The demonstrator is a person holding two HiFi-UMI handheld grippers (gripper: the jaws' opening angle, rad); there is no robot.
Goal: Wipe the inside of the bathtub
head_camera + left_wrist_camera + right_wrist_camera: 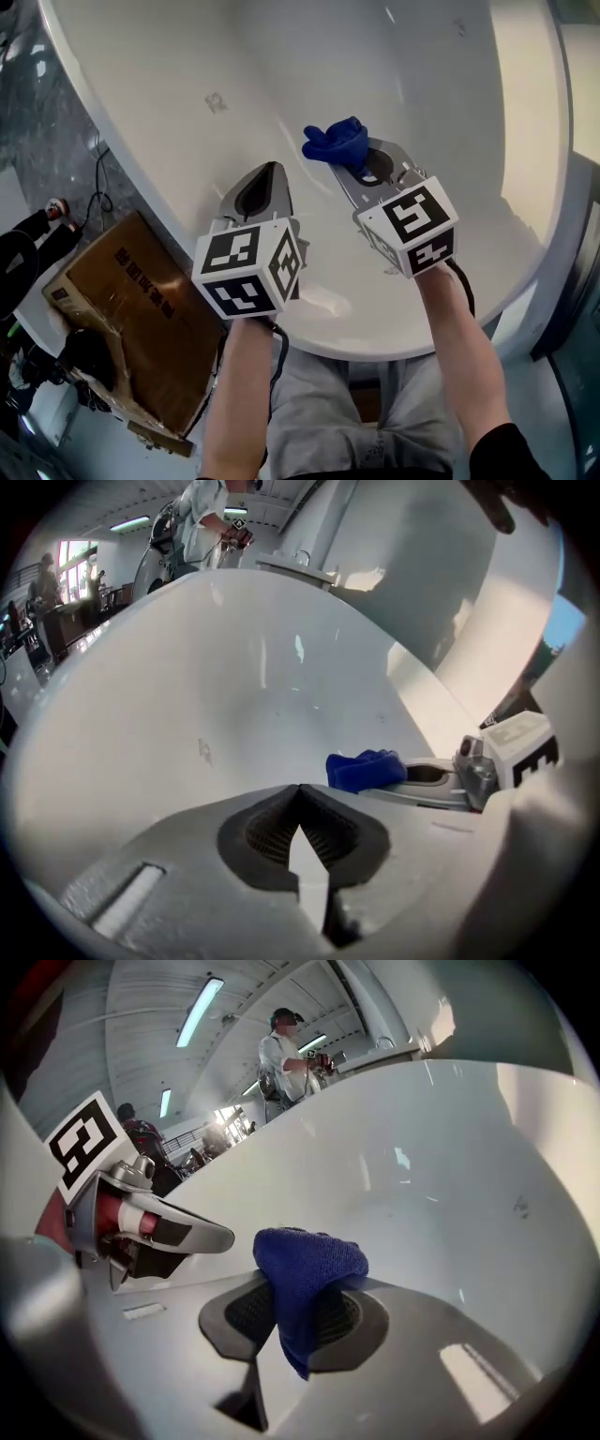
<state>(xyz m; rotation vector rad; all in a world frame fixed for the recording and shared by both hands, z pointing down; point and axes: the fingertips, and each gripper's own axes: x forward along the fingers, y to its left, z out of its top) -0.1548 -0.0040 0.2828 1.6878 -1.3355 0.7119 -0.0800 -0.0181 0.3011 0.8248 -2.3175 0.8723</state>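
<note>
Nearest, above the tub's near rim, the left gripper [270,173] hangs with its jaws pressed together on nothing. Just beyond it, the right gripper [364,161] is clamped on a bunched blue cloth [336,142] that pokes past its tips, over the white inner wall of the bathtub [281,66]; contact with the wall cannot be told. The wiping step seems about to start: the cloth needs pressing flat against the wall, then sweeping toward the far end.

bright overhead strip lights glare off the glossy white bathtub [187,84]; both gripper views bulge fisheye with dark vignetted corners.
</note>
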